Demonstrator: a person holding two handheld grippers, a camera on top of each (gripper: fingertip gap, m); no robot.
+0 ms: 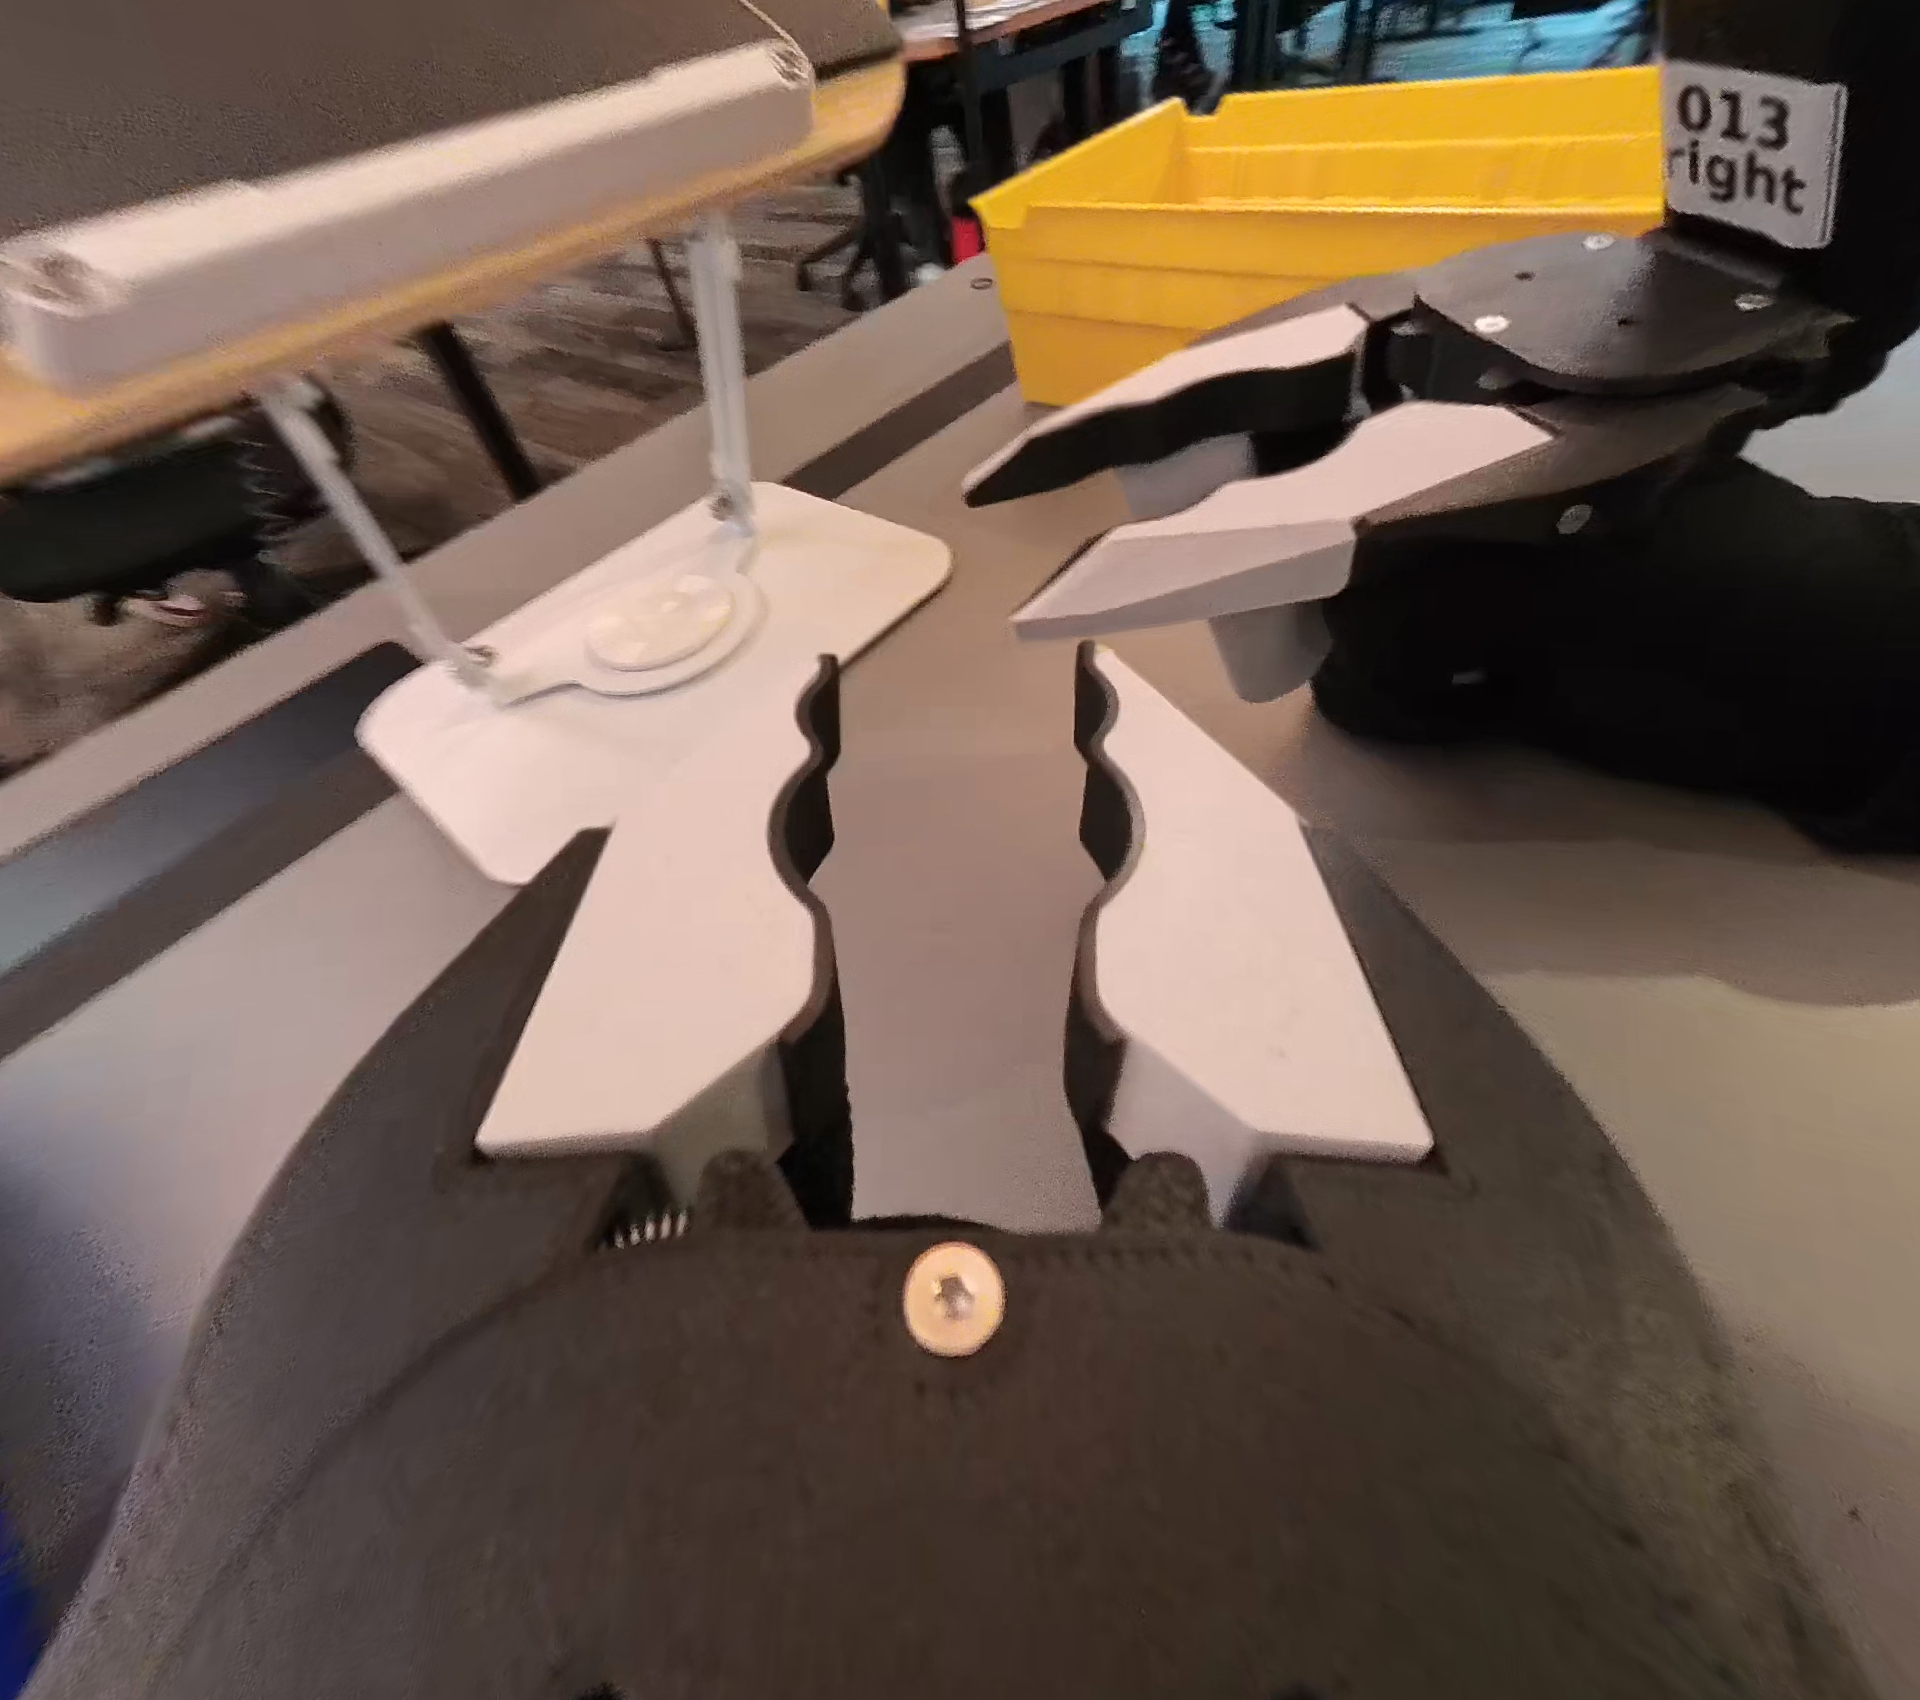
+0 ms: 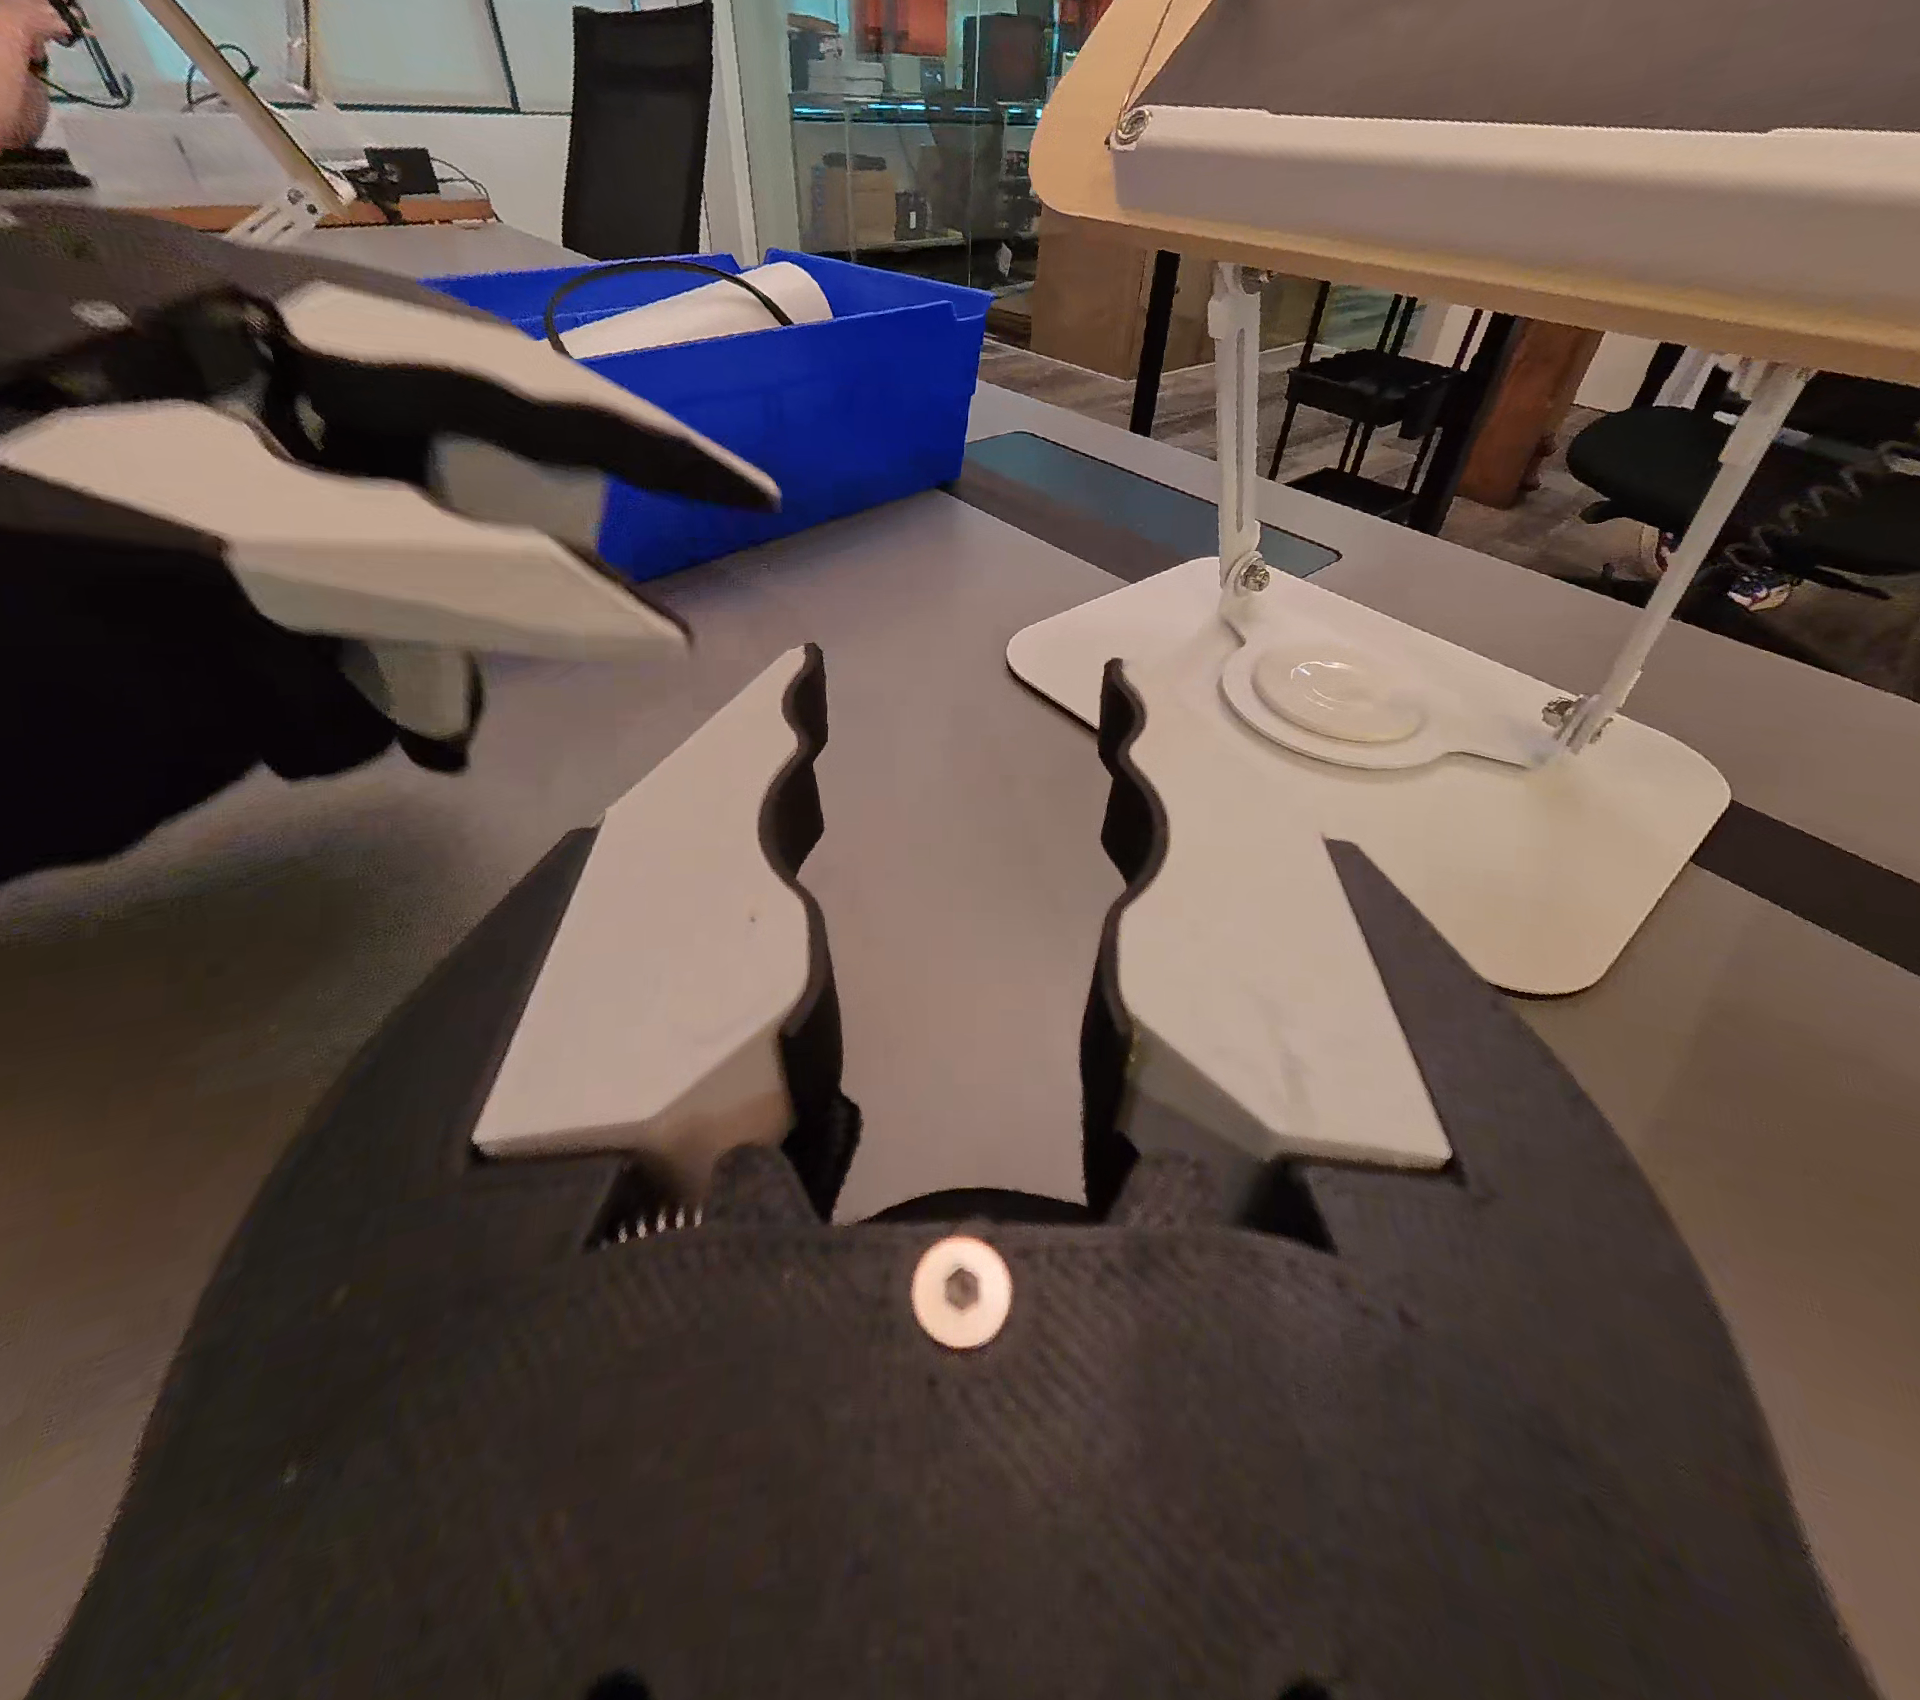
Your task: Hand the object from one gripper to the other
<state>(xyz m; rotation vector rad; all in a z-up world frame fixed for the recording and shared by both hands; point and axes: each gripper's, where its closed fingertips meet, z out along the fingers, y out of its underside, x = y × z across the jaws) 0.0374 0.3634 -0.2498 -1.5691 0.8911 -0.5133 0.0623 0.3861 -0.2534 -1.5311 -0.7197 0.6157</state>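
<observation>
My left gripper [image 1: 956, 663] is open and empty, low over the grey table [image 1: 1558, 975]. My right gripper [image 2: 961, 668] is also open and empty. Each shows in the other's view: the right gripper [image 1: 992, 554] sits just ahead and right of my left fingertips, and the left gripper [image 2: 732, 564] sits ahead and left of my right fingertips. The two point toward each other, close but apart. A blue bin [image 2: 769, 393] behind the left gripper holds a white roll with a black loop [image 2: 686, 315]. Nothing is between either pair of fingers.
A white stand [image 1: 665, 663] with a tilted board [image 1: 364, 19] rises over the far side of the table; it also shows in the right wrist view [image 2: 1403, 798]. A yellow bin [image 1: 1299, 216] sits behind the right gripper. Desks and chairs fill the room beyond.
</observation>
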